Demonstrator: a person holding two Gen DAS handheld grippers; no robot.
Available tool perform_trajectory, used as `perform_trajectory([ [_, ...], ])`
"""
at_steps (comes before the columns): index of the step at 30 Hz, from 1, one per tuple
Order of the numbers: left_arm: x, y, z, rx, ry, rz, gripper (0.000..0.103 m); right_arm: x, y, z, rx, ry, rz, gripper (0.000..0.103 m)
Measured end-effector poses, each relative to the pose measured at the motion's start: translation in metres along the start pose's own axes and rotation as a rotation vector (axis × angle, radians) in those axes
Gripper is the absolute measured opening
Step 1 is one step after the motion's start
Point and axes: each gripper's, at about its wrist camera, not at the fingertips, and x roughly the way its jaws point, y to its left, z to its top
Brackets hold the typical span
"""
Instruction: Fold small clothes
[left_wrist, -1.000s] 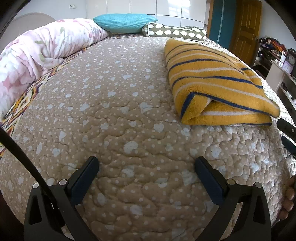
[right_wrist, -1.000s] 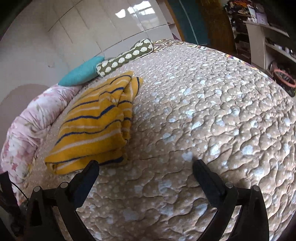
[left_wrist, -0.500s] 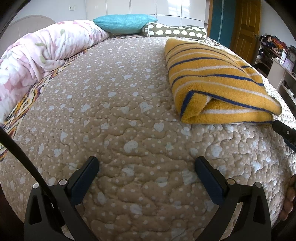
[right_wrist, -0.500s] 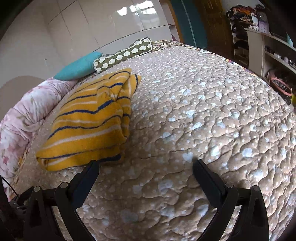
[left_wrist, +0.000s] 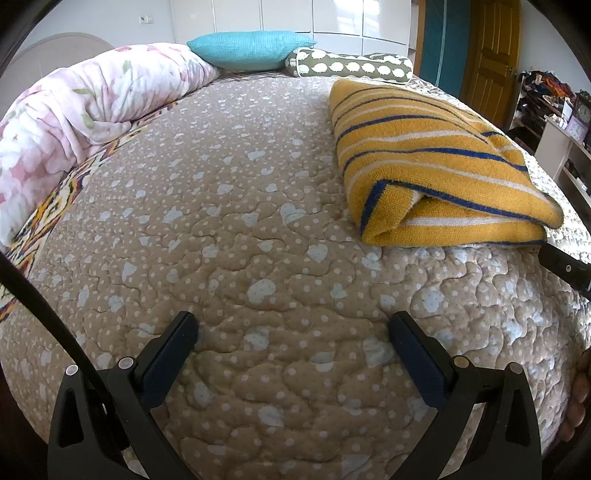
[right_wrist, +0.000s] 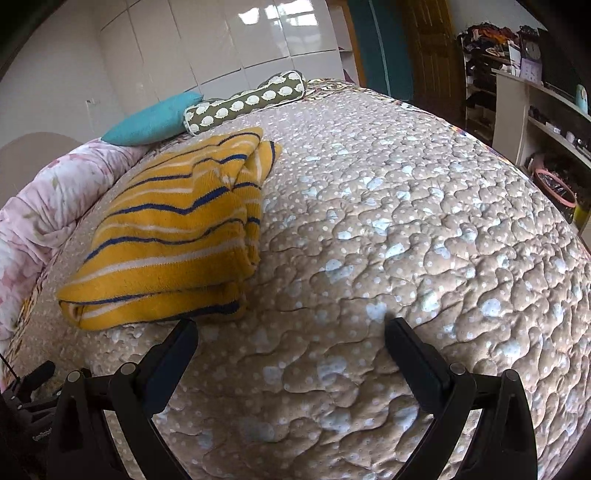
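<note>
A yellow knit garment with blue and white stripes (left_wrist: 436, 158) lies folded on the beige quilted bed (left_wrist: 221, 221); it also shows in the right wrist view (right_wrist: 173, 236). My left gripper (left_wrist: 291, 328) is open and empty, hovering over bare quilt to the left of and nearer than the garment. My right gripper (right_wrist: 288, 328) is open and empty, just in front of the garment's near right corner, its left finger (right_wrist: 173, 354) close to the folded edge. A finger of the right gripper shows at the right edge of the left wrist view (left_wrist: 565, 266).
A rolled pink floral duvet (left_wrist: 85, 107) lines the bed's left side. A teal pillow (left_wrist: 251, 50) and a green patterned bolster (left_wrist: 351, 68) lie at the head. Shelves with clutter (right_wrist: 546, 122) stand right of the bed, a wooden door (left_wrist: 491, 59) beyond.
The right gripper has moved in toward the garment's near corner and tilted more level. The left gripper has stayed nearly still.
</note>
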Motion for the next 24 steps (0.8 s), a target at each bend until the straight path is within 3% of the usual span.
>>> perform_trajectory([
  [24,-0.0003,-0.0002,0.0027,-0.014,-0.003,-0.017,0.103,0.0021,0.0090,-0.0036,-0.057,0.007,-0.084,0.103],
])
